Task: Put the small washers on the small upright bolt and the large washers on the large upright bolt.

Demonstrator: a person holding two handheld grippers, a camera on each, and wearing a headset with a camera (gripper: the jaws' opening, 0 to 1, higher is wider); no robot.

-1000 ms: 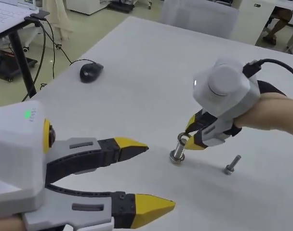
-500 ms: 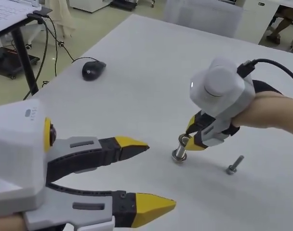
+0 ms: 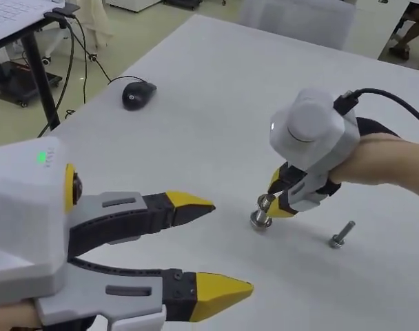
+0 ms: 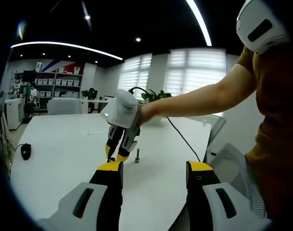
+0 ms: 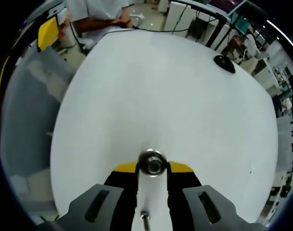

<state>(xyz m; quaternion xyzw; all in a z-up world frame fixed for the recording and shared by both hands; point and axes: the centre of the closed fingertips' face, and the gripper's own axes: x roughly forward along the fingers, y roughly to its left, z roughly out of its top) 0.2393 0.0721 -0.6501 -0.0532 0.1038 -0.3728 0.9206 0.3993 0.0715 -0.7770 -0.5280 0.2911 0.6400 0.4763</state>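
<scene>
We wear a mustard-brown short sleeve (image 4: 256,61) and a white headset (image 4: 260,24). Our left gripper (image 3: 231,247) and right gripper (image 3: 273,201) share white housings, grey-black jaws and yellow tips. On the left gripper's housing glows a green light (image 3: 42,159); ahead of that housing, a small screw (image 3: 177,275) marks the lower jaw. A black cable (image 3: 395,103) trails from the right gripper.

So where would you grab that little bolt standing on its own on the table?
Probably the thin shank of the small bolt, from above, a jaw either side: it stands on its wide head, so the shank points up, clear all round.
</scene>
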